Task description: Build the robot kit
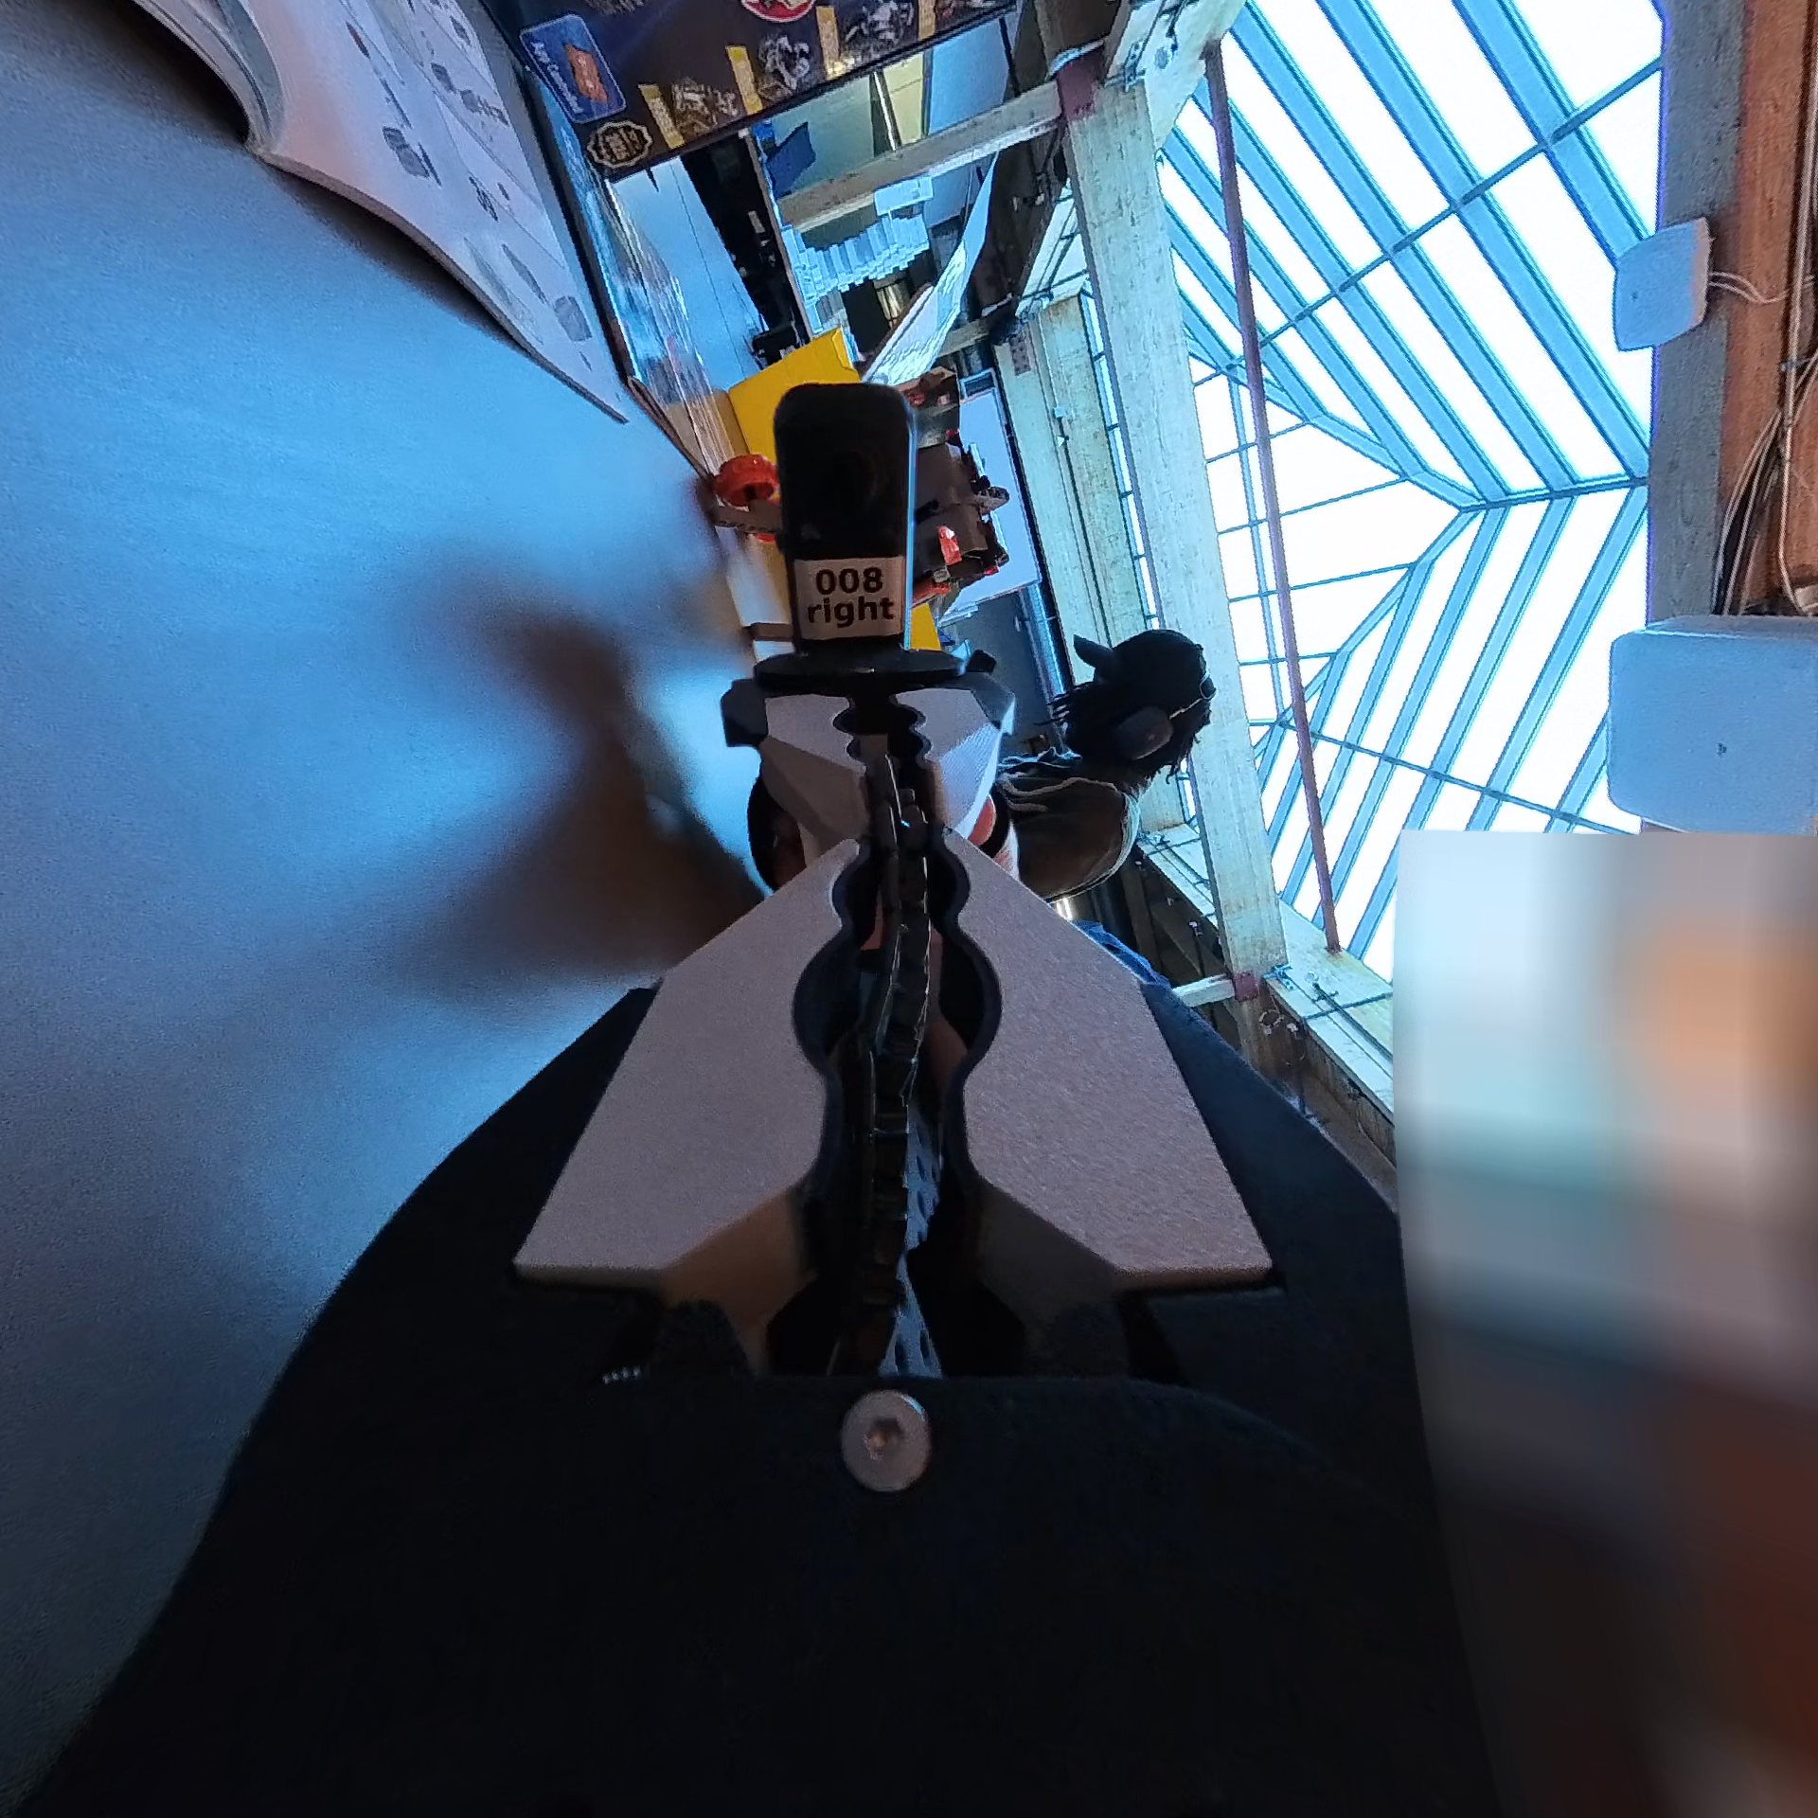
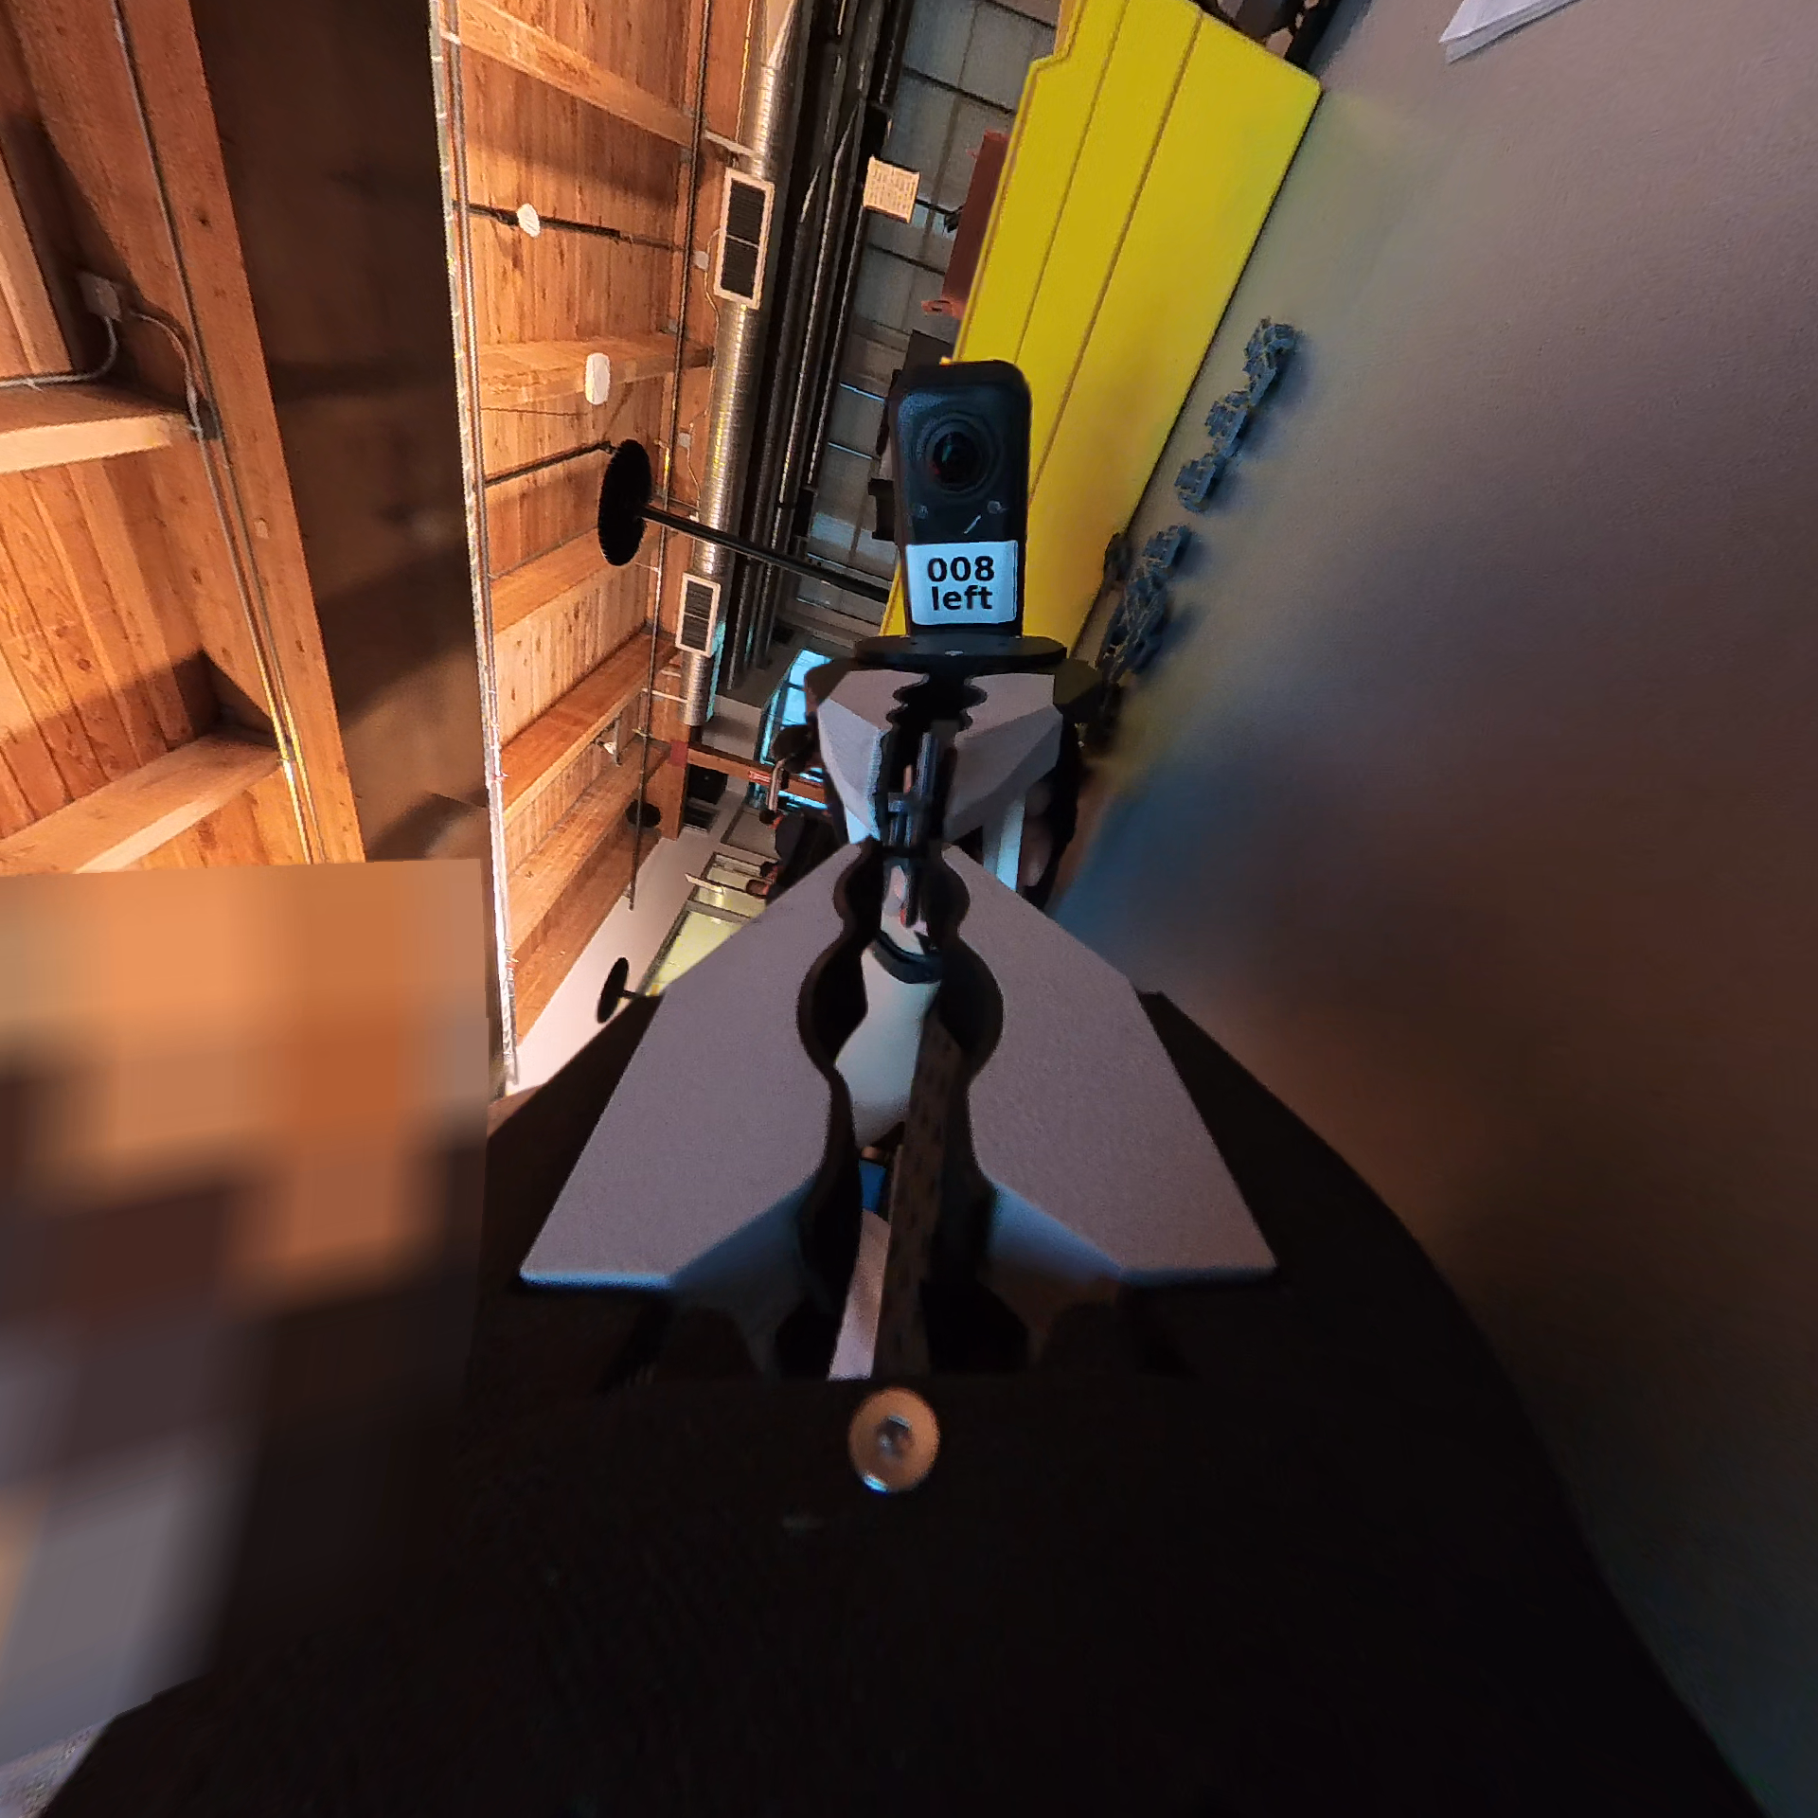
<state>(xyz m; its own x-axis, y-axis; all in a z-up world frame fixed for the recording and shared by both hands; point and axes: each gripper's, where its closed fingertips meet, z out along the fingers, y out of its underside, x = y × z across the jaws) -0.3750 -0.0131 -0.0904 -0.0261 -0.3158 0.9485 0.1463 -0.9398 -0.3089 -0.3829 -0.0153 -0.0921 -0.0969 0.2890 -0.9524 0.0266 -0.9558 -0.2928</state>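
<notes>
The two grippers face each other tip to tip above a grey table [image 1: 197, 590], and both views are rolled onto their side. My left gripper [image 1: 900, 846] is shut on a black chain-like strip of brick links [image 1: 885, 1062] that runs forward to the right gripper [image 1: 885, 777]. In the right wrist view my right gripper [image 2: 900, 856] is shut on a brown studded strip [image 2: 925, 1131]. It points at the left gripper [image 2: 920, 787], whose tips pinch a small black part [image 2: 915, 807]. Whether the two strips are joined is hidden between the fingers.
On the table lie an open booklet [image 1: 423, 148], a dark picture box [image 1: 738, 79], a yellow box [image 2: 1112, 295], a brown brick model [image 1: 964, 492] and grey brick pieces [image 2: 1230, 423]. A person with headphones [image 1: 1131, 728] sits beyond, by a lattice window [image 1: 1426, 393].
</notes>
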